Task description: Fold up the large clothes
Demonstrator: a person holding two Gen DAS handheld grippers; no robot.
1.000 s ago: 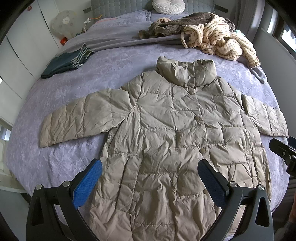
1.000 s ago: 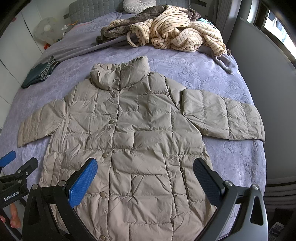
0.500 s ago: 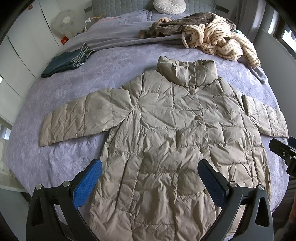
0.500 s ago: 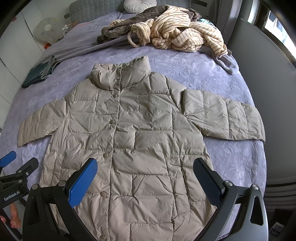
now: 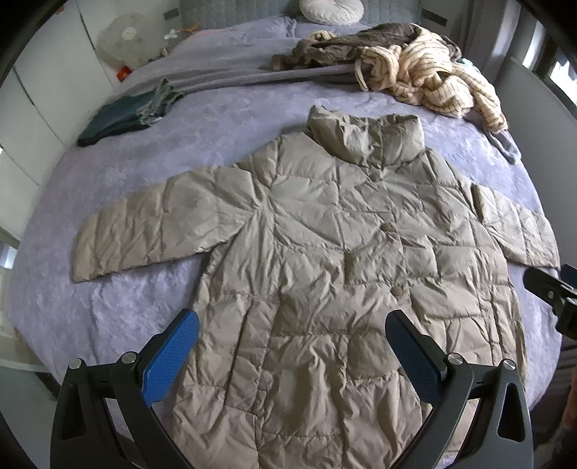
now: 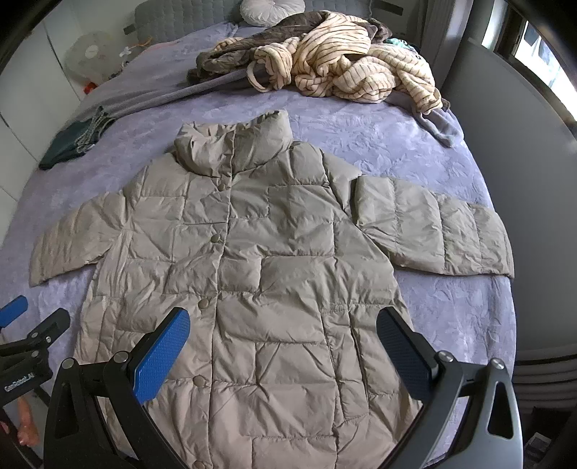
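Observation:
A beige quilted puffer coat (image 5: 324, 259) lies flat and face up on the purple bed, buttoned, collar toward the headboard, both sleeves spread out sideways. It also shows in the right wrist view (image 6: 259, 259). My left gripper (image 5: 292, 342) is open and empty, hovering above the coat's lower left half. My right gripper (image 6: 283, 342) is open and empty above the coat's lower right half. The left sleeve (image 5: 151, 231) reaches toward the bed's left edge, the right sleeve (image 6: 432, 231) toward the right edge.
A heap of striped cream and brown clothes (image 5: 414, 72) lies near the headboard. A folded dark green garment (image 5: 126, 115) sits at the far left. A round white cushion (image 5: 331, 9) is at the headboard. A grey wall panel (image 6: 512, 151) borders the bed's right side.
Both grippers have shifted very slightly; the coat sits a touch lower in the views. Nothing was grasped or moved.

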